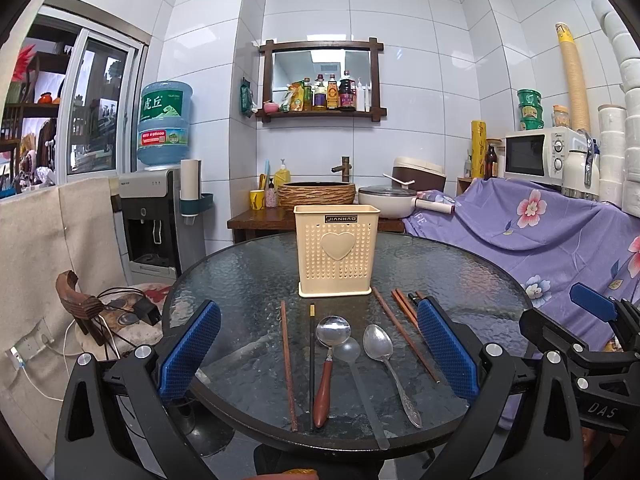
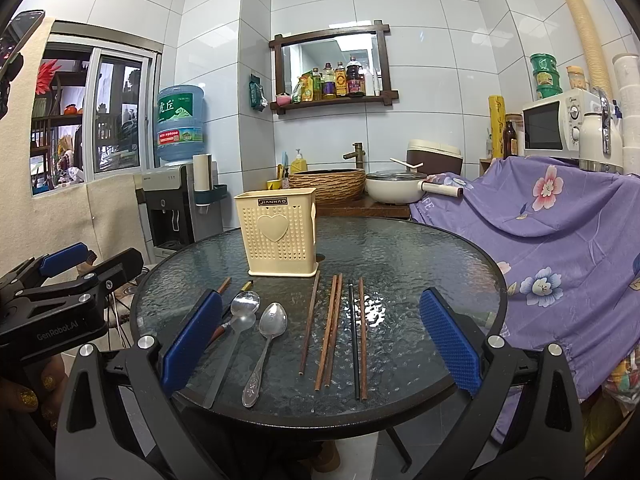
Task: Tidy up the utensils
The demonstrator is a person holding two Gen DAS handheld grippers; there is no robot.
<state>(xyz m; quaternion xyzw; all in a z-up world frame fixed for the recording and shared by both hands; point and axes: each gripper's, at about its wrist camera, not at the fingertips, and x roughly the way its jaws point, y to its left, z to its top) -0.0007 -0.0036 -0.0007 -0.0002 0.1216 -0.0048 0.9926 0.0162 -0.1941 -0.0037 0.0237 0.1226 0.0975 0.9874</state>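
Left wrist view: we hold the left gripper (image 1: 318, 346) spread wide and empty over the glass table (image 1: 460, 264); spoons (image 1: 378, 344) and chopsticks (image 1: 287, 360) lie before the upright cream holder (image 1: 338, 252).

Right wrist view: our right gripper (image 2: 320, 338) likewise gapes empty; the chopsticks (image 2: 332, 328) and spoons (image 2: 272, 320) lie flat near the holder (image 2: 276, 236).

Cream heart-embossed holder (image 1: 337, 251), blue-padded claws (image 1: 318, 350)

holder (image 1: 337, 250) interior unseen, red-handled spoon (image 2: 224, 326) behind left pad

Round glass table (image 2: 420, 248), cream utensil holder (image 2: 278, 236), 3 spoons (image 2: 272, 320), chopsticks (image 2: 332, 328)
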